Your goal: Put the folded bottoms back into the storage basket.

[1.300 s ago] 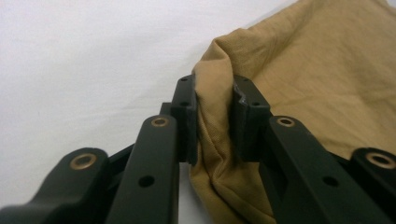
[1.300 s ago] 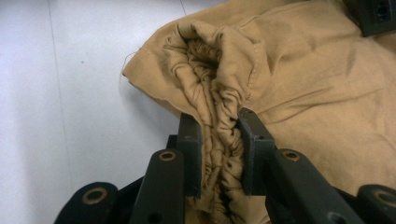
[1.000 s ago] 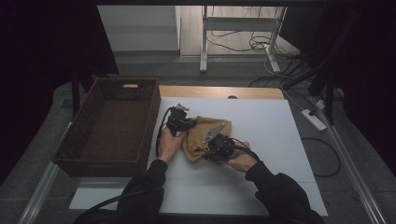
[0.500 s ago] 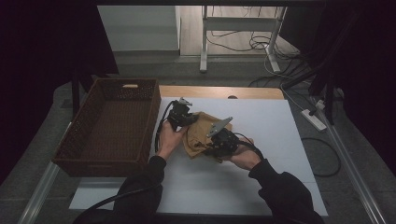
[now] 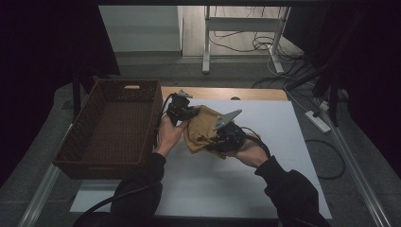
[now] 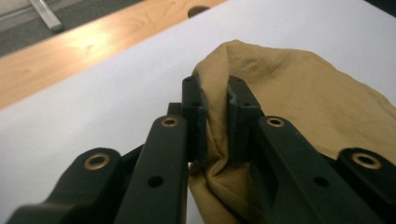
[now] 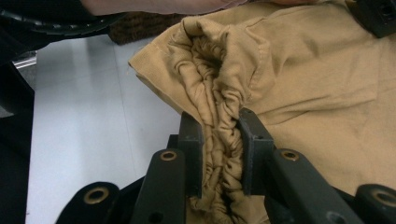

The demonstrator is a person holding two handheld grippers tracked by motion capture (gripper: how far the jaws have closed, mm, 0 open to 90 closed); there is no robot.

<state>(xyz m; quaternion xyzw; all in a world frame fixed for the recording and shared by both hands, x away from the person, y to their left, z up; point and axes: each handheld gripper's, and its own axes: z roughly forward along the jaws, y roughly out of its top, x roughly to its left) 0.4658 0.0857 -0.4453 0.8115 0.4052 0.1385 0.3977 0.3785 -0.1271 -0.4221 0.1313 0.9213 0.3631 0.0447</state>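
Both grippers, left gripper (image 5: 185,113) & right gripper (image 5: 222,137), pinch tan cloth (image 5: 202,128) bunched w/ basket (image 5: 113,127) at 9 o'clock, prob. to drop in.

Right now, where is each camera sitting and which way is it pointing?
High view: fixed above the person's side, looking forward and down on the white table; both forearms, left tool and right tool.
Left gripper view: rides the left tool, looking along its jaws shut on the tan cloth.
Right gripper view: rides the right tool, jaws clamping bunched cloth.
Shared: all three show the cloth.
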